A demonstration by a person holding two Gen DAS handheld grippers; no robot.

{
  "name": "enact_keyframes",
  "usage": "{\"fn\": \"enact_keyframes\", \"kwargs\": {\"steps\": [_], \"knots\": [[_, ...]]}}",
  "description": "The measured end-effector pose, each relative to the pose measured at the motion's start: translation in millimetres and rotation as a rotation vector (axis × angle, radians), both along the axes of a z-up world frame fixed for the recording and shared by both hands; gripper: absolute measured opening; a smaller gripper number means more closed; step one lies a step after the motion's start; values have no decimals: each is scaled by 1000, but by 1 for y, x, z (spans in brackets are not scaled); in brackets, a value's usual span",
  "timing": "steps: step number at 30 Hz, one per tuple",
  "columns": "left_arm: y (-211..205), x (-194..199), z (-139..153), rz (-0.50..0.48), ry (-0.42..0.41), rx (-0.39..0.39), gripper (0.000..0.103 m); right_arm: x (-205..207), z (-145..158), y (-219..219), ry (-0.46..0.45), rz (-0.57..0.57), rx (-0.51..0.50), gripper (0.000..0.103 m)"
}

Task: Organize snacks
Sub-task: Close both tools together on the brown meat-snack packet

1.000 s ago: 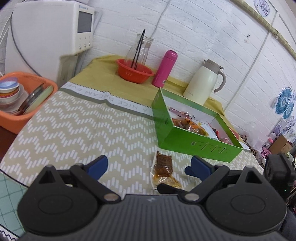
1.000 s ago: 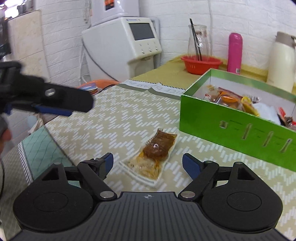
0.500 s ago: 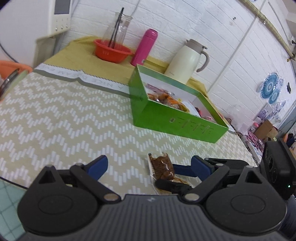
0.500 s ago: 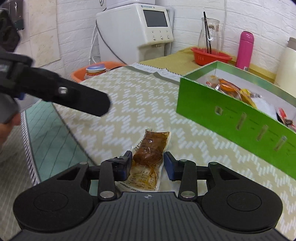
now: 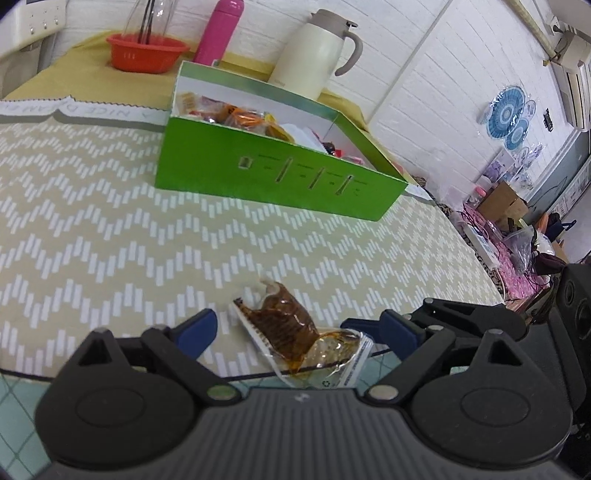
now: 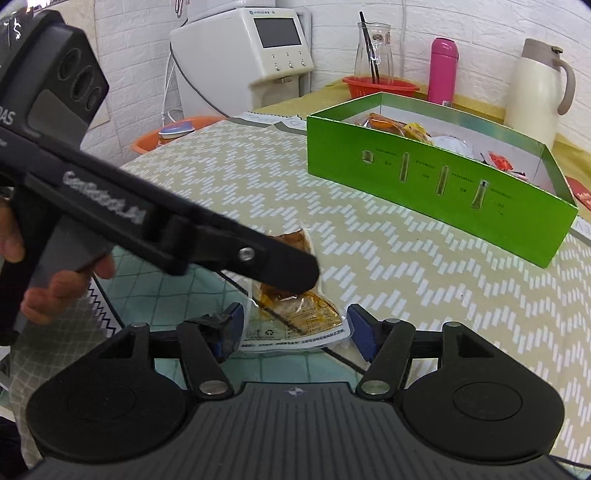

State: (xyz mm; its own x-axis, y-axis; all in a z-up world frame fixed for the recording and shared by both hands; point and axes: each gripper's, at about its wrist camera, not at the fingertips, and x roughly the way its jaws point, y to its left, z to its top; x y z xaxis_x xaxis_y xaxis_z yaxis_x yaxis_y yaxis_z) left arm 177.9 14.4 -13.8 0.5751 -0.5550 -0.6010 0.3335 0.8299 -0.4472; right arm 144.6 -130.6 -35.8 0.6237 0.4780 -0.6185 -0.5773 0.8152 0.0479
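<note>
A clear packet of brown snack [image 5: 291,332] [image 6: 295,317] is lifted off the table edge, tilted. My right gripper [image 6: 295,328] holds its near end between the blue pads; the jaws stand fairly wide on the crumpled packet. My left gripper [image 5: 295,328] is open, its pads either side of the packet and not touching it. The left gripper's finger [image 6: 273,262] crosses over the packet in the right wrist view. The green box [image 5: 273,173] [image 6: 436,177] with several snacks stands farther back on the table.
A cream thermos jug [image 5: 317,48], pink bottle [image 5: 218,33] and red bowl with a glass jar [image 5: 147,51] stand behind the box. A white appliance [image 6: 251,51] and an orange basin [image 6: 166,133] are at the left. The table edge [image 5: 110,373] is just below the grippers.
The right gripper shut on the packet and lifted it, then its jaws stand wider now. The left gripper swung right and closer, so its open pads now flank the packet.
</note>
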Motion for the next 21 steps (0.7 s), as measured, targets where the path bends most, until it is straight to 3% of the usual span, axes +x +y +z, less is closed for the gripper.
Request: {"fn": "enact_keyframes", "kwargs": {"steps": [2,3,5,8,11,12,13,14,16,19,20,21], "knots": [[2,1,-1,5,9,-12,81,1,-1,1,-4,2,3,102],[3,2,-2,-7,20,-24,58,2,-1,1,-7,0,7,102],[3,4,-3,2,31,-16,55,3,-2,1,-6,-2,20,102],[2,7,-3,11,23,-13,64,6,-2,2,-10,-6,26,102],[0,11,-4,2,8,0,65,6,-4,5,-29,0,13,101],[-2,11,-4,-5,-4,11,60,5,-5,6,-38,1,7,97],[-5,11,-4,-19,-15,27,35,5,-6,8,-54,2,-4,96],[-8,10,-5,-29,-22,43,26,4,-7,11,-69,6,-19,94],[-9,7,-4,-24,-30,51,26,1,-6,14,-84,13,-32,89],[-4,5,-1,-5,-26,23,25,-2,-2,14,-114,3,-33,72],[-3,5,1,0,-28,17,24,-3,2,13,-139,-19,-36,44],[-2,4,4,0,-37,16,23,-2,6,11,-146,-20,-37,43]]}}
